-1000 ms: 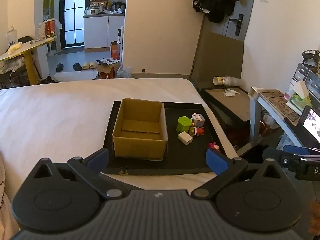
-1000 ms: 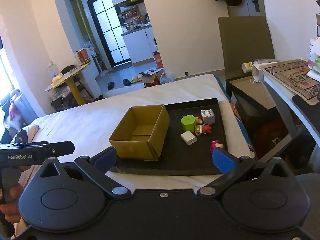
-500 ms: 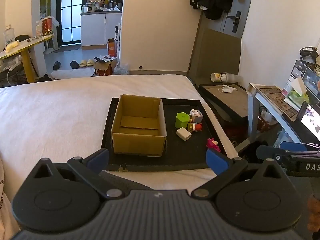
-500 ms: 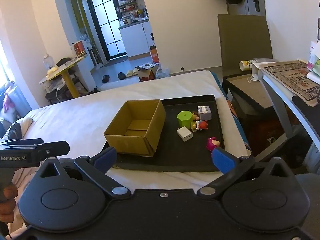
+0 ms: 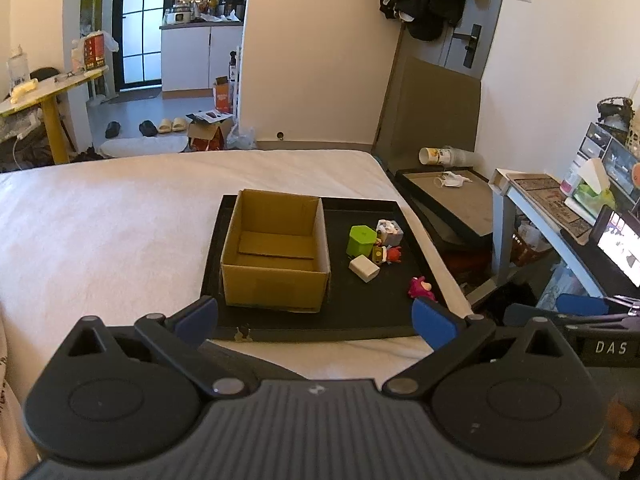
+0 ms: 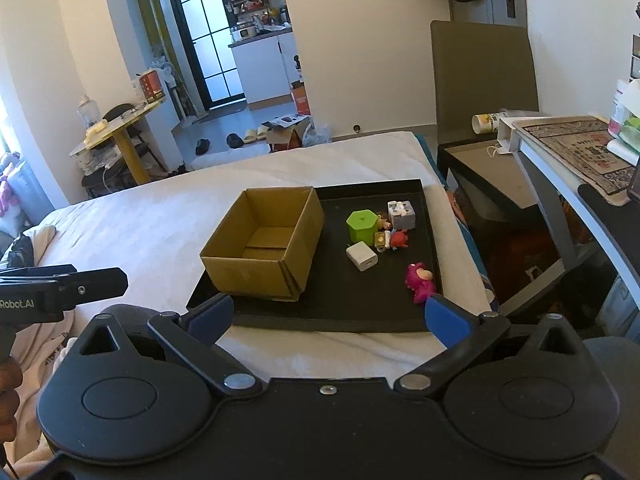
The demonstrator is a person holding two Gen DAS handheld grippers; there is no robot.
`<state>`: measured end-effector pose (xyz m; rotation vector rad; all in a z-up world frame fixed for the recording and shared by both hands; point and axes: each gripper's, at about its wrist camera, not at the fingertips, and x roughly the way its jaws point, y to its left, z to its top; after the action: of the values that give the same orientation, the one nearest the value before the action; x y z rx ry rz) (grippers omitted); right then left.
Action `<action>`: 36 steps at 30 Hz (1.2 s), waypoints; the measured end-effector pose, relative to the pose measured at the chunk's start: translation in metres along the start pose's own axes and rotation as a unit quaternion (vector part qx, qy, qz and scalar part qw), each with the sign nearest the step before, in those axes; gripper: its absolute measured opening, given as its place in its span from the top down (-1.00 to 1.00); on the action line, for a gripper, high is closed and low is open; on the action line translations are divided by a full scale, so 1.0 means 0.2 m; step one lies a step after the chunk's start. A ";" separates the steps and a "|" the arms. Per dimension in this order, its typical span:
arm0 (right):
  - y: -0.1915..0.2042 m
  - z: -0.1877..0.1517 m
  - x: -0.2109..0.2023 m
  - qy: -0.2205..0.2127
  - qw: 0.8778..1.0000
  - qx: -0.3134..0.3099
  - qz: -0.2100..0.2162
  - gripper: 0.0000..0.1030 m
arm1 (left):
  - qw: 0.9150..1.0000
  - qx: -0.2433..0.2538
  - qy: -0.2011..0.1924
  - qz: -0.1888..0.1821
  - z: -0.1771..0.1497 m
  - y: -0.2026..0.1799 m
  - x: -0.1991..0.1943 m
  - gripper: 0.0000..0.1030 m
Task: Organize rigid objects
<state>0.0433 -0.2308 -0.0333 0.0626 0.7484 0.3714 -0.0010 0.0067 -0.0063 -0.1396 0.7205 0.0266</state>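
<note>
Left wrist view: left tool (image 5: 314,316) spread wide and empty at lower centre, short of the black tray (image 5: 360,320) on the bed (image 5: 100,220). Cardboard box (image 5: 276,252) at centre with its top open, probably set to receive the toys. Green block (image 5: 362,240), white cube (image 5: 364,268) and pink figure (image 5: 419,287) loose on the tray right of the box.

Right wrist view: right tool (image 6: 326,316) likewise gaping, nothing held, low in frame. Pink figure (image 6: 420,282) just above the right fingertip (image 6: 446,320), likely the easiest first pick.

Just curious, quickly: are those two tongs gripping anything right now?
Left tongs: open, holding nothing.
Right tongs: open, holding nothing.
</note>
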 end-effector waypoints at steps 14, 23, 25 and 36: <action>0.00 0.00 -0.02 0.006 1.000 0.008 -0.022 -1.00 | 1.000 0.009 -0.002 -0.006 0.00 -0.01 -0.03 -1.00; 0.00 -0.01 -0.04 0.005 1.000 0.004 -0.027 -1.00 | 1.000 0.013 -0.002 -0.010 0.00 -0.01 -0.05 -1.00; 0.00 0.00 -0.04 0.005 1.000 0.005 -0.028 -1.00 | 1.000 0.013 -0.002 -0.010 0.01 -0.01 -0.05 -1.00; -0.01 0.00 -0.06 0.006 1.000 0.010 -0.025 -1.00 | 1.000 0.012 -0.007 -0.012 0.01 -0.01 -0.07 -1.00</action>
<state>0.0364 -0.2368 -0.0268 0.0613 0.7639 0.3174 -0.0105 0.0061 0.0044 -0.1245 0.7043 -0.0039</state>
